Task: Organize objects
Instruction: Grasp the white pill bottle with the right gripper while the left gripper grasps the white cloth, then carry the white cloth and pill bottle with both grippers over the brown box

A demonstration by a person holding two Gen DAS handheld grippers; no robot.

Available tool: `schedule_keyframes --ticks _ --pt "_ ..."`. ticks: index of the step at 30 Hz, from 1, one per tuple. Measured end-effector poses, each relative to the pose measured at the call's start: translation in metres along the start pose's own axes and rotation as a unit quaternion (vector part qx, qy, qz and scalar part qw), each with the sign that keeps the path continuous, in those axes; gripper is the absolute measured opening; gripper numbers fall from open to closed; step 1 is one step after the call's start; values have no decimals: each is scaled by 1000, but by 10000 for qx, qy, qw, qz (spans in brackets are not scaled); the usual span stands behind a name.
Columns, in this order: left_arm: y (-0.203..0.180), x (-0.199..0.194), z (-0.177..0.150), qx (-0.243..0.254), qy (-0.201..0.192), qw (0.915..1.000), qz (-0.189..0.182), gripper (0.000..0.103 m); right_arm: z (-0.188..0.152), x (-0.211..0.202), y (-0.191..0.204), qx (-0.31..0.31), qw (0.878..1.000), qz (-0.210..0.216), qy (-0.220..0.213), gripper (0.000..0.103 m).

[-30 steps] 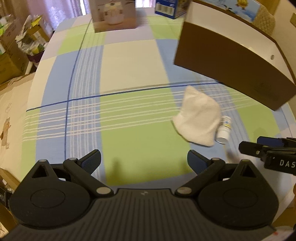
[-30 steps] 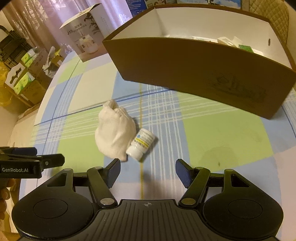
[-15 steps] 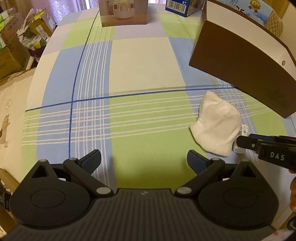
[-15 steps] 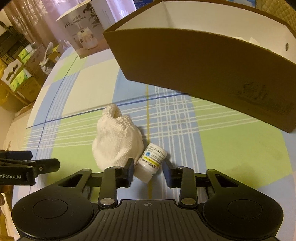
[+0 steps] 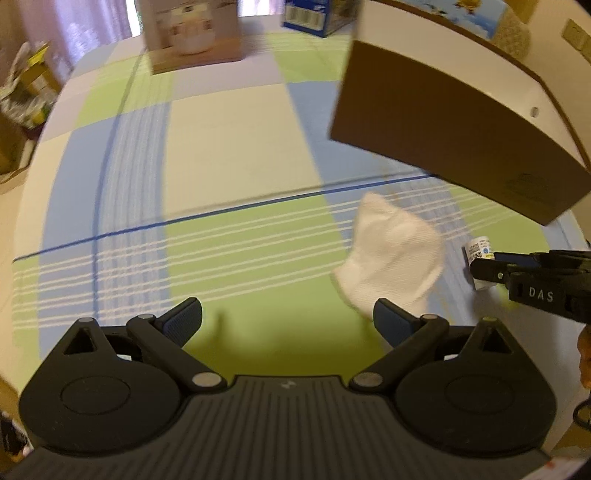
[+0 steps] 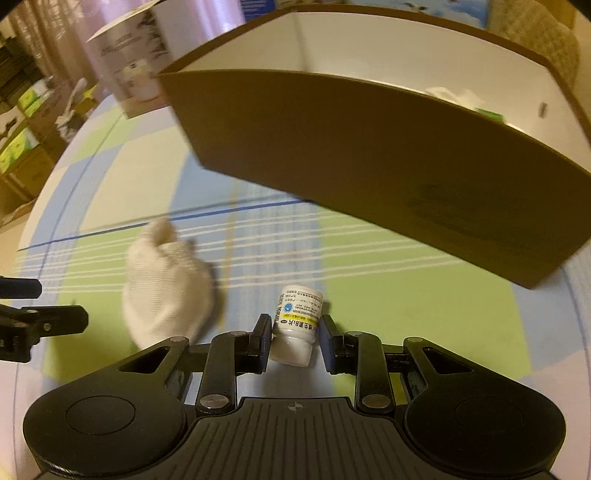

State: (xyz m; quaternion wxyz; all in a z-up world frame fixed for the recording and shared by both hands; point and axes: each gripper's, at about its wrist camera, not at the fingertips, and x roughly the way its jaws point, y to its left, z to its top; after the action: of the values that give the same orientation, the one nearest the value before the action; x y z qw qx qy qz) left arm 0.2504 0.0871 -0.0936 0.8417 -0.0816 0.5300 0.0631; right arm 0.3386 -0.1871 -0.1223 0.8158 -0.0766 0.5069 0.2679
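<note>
While the right claw [image 6: 293,341] pinches the bottle [image 6: 297,326] just off the tabletop [image 6: 388,295], the box [image 6: 369,155] already holds a few things. Left claw [image 5: 288,317] spread and empty; the cloth [image 5: 391,258] looks next.

Two grippers: the left gripper [image 5: 288,317] with its fingers wide apart, and the right gripper [image 6: 293,338] closed on the one bottle [image 6: 297,325]. One white sock [image 6: 168,284] lies on the cloth just left of the right gripper and ahead-right of the left one. One brown bin [image 6: 369,147] stands ahead of both. Beyond it, two cartons: one printed box [image 5: 192,33] far ahead of the left gripper and one blue box [image 5: 314,14] to its right.
</note>
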Motion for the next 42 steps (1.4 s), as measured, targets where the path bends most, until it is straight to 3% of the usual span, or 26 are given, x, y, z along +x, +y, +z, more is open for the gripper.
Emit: schedule_keyframes --ticks 7,14,21,28,34,42 --pt "-38 9 8 576 -223 9972 -426 98 -6 -14 -36 274 9995 -157 -37 25" --pt "-65 30 17 949 -290 9940 -460 96 -7 -17 -41 255 9995 -184 -88 25" --pt "-73 47 20 1027 -226 9935 -434 70 -14 -13 -42 92 9997 -219 -44 24" --pt "-83 46 15 1067 -329 9936 -170 50 -18 -15 -46 -16 9999 -142 -60 24" --pt "-85 41 11 897 -366 9953 -50 42 -21 -16 -46 -154 9998 -82 -66 24" --pt "-94 29 -3 769 -309 9966 -7 40 -29 -23 -52 -255 9997 -17 -44 24"
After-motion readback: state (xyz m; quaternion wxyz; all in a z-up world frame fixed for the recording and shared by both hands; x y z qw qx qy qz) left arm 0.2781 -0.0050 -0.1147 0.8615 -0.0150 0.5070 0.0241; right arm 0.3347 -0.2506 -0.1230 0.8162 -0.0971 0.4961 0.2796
